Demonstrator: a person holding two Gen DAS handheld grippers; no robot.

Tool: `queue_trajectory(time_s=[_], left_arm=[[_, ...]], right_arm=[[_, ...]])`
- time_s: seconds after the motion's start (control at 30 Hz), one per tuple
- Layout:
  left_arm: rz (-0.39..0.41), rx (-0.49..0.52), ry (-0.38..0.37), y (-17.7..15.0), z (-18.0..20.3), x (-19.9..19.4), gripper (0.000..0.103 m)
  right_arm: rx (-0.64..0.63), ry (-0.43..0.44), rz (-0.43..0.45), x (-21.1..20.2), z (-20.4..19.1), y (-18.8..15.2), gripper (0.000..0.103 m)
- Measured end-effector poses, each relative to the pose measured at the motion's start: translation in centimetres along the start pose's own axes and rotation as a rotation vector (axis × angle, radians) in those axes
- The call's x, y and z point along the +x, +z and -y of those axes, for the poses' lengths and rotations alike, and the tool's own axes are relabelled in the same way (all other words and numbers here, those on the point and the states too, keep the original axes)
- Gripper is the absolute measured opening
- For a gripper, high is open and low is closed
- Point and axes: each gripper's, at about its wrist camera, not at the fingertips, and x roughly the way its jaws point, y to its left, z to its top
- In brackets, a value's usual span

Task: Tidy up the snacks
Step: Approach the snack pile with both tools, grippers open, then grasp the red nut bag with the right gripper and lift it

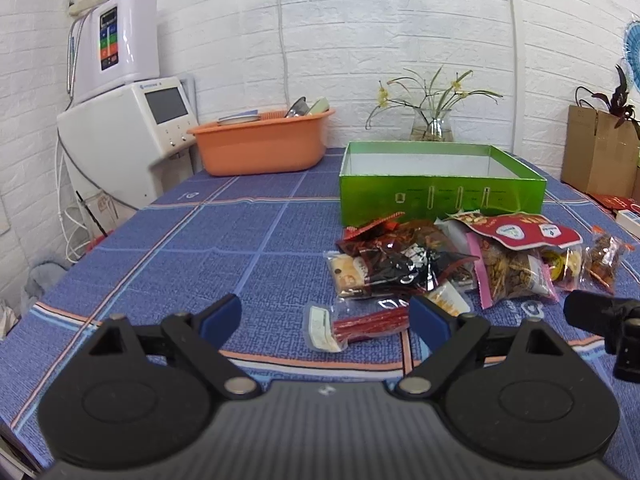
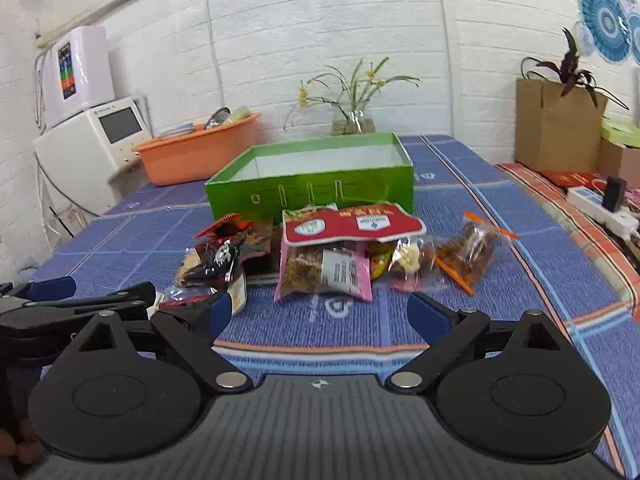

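Observation:
An open green box (image 1: 440,196) (image 2: 312,194) stands on the blue checked tablecloth, with nothing visible inside. In front of it lies a heap of snack packets: a dark red-and-black bag (image 1: 404,260) (image 2: 224,256), a pink-edged bag (image 1: 516,276) (image 2: 324,270), a red-topped packet (image 1: 524,230) (image 2: 356,222), and a clear bag with orange ends (image 2: 468,254). A clear packet of red sticks (image 1: 360,326) lies closest, just beyond my left gripper (image 1: 324,316), which is open and empty. My right gripper (image 2: 320,312) is open too, short of the pink-edged bag.
An orange basin (image 1: 260,140) with dishes stands at the back left beside a white appliance (image 1: 124,148). A glass vase with a plant (image 1: 432,124) is behind the box. A cardboard box (image 2: 556,128) and a power strip (image 2: 600,208) sit at the right.

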Motion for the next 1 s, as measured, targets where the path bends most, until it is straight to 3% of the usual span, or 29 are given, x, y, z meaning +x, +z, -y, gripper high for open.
queue_trajectory(time_s=[0.1,0.23,0.37,0.43,0.53,0.63,0.7,0.83,0.9,1.0], left_arm=[[-0.033,0.017,0.032,1.0,1.1,0.9,0.09],[-0.071,0.042,0.069,2.1,2.6,1.9,0.09],[-0.077,-0.027,0.102,2.7,2.2,1.8,0.09],[-0.071,-0.068,0.105,2.2,1.3,1.6,0.09],[-0.061,-0.128,0.028,1.7,-0.1,1.9,0.09],[-0.026,-0.081,-0.076,2.5,0.1,2.9,0.09],[-0.017,-0.006,-0.109,3.3,0.7,4.1,0.09],[-0.038,0.072,-0.064,4.8,0.6,7.2,0.09],[-0.057,0.02,-0.148,6.0,0.1,8.0,0.09],[-0.062,-0.065,-0.345,7.2,0.8,8.8,0.09]], right_arm=[[-0.041,-0.011,0.021,0.4,0.7,1.0,0.103],[-0.045,0.063,0.007,1.4,2.5,2.5,0.103],[-0.033,0.134,-0.063,3.0,3.9,4.2,0.103],[-0.028,0.182,-0.02,3.2,4.7,4.8,0.103],[0.036,0.226,0.088,3.0,7.0,5.6,0.103],[0.114,0.287,0.179,3.2,9.8,6.2,0.103],[0.14,0.309,0.145,4.4,11.2,7.0,0.103],[0.223,0.307,0.029,7.8,13.0,7.7,0.103],[0.262,0.308,-0.036,9.4,13.5,7.8,0.103],[0.302,0.312,-0.094,11.1,14.5,8.0,0.103]])
